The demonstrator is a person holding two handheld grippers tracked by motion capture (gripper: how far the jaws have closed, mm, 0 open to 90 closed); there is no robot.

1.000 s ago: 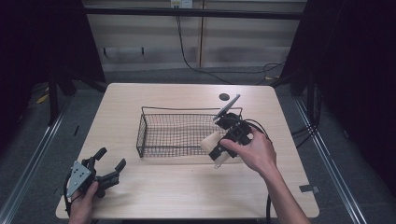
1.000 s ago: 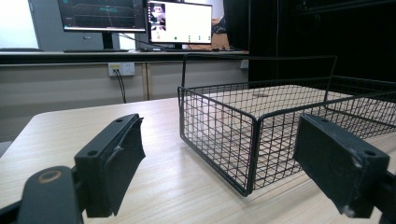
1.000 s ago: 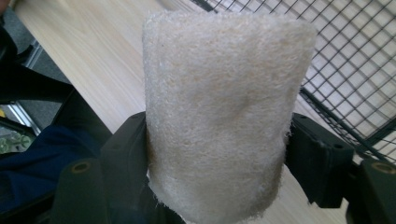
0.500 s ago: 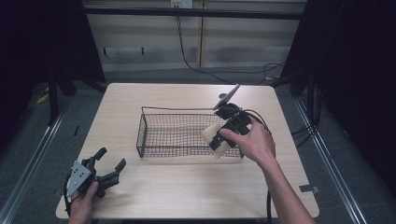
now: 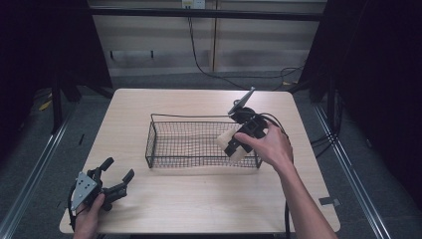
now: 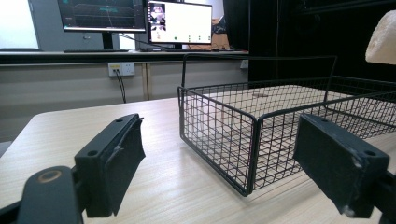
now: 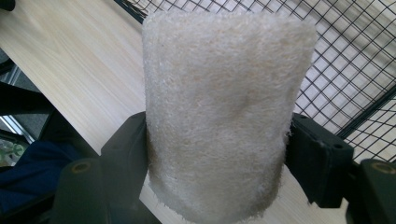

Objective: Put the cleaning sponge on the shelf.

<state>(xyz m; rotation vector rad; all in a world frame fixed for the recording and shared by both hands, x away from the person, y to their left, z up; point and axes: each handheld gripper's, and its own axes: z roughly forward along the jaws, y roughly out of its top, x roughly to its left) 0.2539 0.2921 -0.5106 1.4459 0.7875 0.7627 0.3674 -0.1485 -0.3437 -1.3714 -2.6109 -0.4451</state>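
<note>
A black wire basket (image 5: 199, 118) stands at the middle of the pale wooden table (image 5: 199, 199). Over its right end my right gripper (image 5: 233, 148) is shut on a cream, coarse-fibred sponge (image 5: 225, 139), held a little above the basket's front right corner. In the right gripper view the sponge (image 7: 219, 116) stands upright between the two black jaws of that gripper (image 7: 219, 140), with basket mesh (image 7: 355, 70) behind it. My left gripper (image 5: 118, 168) rests open at the table's front left, nothing in it. The left gripper (image 6: 219, 154) looks at the basket (image 6: 215, 126) and the sponge (image 6: 383, 39).
A cable (image 5: 278, 122) trails from the right gripper toward the table's right edge. A small dark strip (image 5: 328, 201) lies near the front right corner. Monitors (image 6: 182, 21) stand on a bench beyond the table's far side.
The right hand has shifted slightly with the sponge, staying over the basket's right end. The left gripper has not moved.
</note>
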